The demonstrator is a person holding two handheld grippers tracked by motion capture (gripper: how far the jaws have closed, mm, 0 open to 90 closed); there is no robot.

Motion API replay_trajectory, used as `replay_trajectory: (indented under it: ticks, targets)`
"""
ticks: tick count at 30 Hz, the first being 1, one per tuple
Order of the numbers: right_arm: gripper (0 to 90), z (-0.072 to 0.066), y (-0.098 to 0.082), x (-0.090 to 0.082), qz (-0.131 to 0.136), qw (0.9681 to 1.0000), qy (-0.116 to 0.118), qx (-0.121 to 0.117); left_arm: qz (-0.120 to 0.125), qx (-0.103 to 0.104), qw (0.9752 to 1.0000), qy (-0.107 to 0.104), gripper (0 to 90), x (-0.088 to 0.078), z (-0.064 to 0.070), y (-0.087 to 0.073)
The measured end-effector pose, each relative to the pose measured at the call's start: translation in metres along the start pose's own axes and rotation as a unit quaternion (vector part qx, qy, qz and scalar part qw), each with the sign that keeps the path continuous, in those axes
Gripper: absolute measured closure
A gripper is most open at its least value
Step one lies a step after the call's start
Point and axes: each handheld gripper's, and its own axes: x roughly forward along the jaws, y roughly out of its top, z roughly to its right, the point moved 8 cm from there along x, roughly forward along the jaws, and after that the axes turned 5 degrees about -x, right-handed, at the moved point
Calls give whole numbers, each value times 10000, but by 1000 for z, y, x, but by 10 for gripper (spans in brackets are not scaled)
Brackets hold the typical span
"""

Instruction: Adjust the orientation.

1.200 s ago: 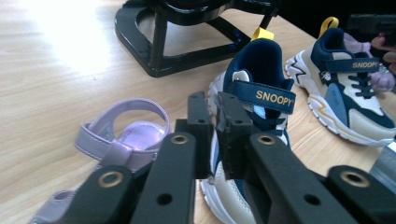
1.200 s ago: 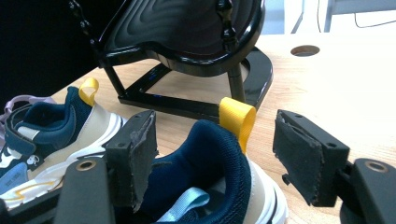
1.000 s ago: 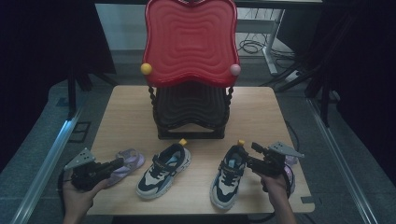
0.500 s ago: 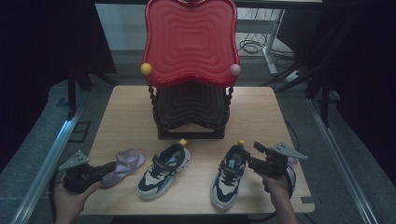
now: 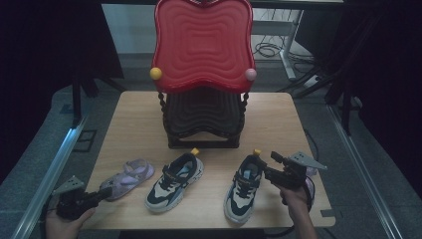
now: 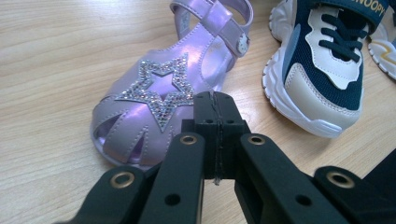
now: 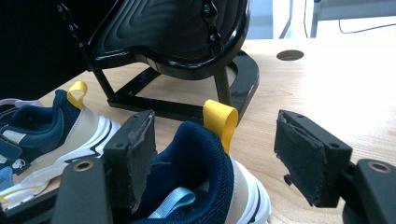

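A purple sandal [image 5: 127, 177] with a glitter star [image 6: 168, 93] lies at the table's front left. My left gripper [image 5: 102, 194] [image 6: 217, 112] is just short of its toe, jaws pressed together with nothing between them. Two navy and white sneakers with yellow heel loops lie beside it: one in the middle [image 5: 174, 181] [image 6: 327, 70] [image 7: 56, 126], one on the right [image 5: 244, 189] [image 7: 201, 177]. My right gripper [image 5: 268, 172] [image 7: 215, 154] stands open astride the right sneaker's heel; the pad on the right of its own view is clear of the shoe.
A red and black rack [image 5: 201, 74] [image 7: 177, 32] stands at the back middle of the wooden table [image 5: 278, 119]. Something purple [image 5: 309, 172] lies behind my right gripper. A round hole [image 7: 289, 55] is in the tabletop. The front edge is close to both hands.
My left gripper has drawn back and down toward the front left corner, off the sandal's toe. The sandal, both sneakers and my right gripper have stayed put.
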Motion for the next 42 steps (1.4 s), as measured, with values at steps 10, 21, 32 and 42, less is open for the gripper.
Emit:
replay_trajectory:
  ticks: [10,21,32,42]
  targets:
    - [302,3,1,-2,42,10000,-30,46,-296,156,9993,185,897,14,4,-7]
    - [302,3,-2,1,-28,10000,-63,11,-606,247,9975,276,898,29,3,-16]
    - [304,3,-3,2,-72,9999,-77,39,-645,259,9970,327,898,30,4,-16]
    - [314,3,-5,2,-115,9999,-77,6,-707,231,9955,593,898,26,-6,-18]
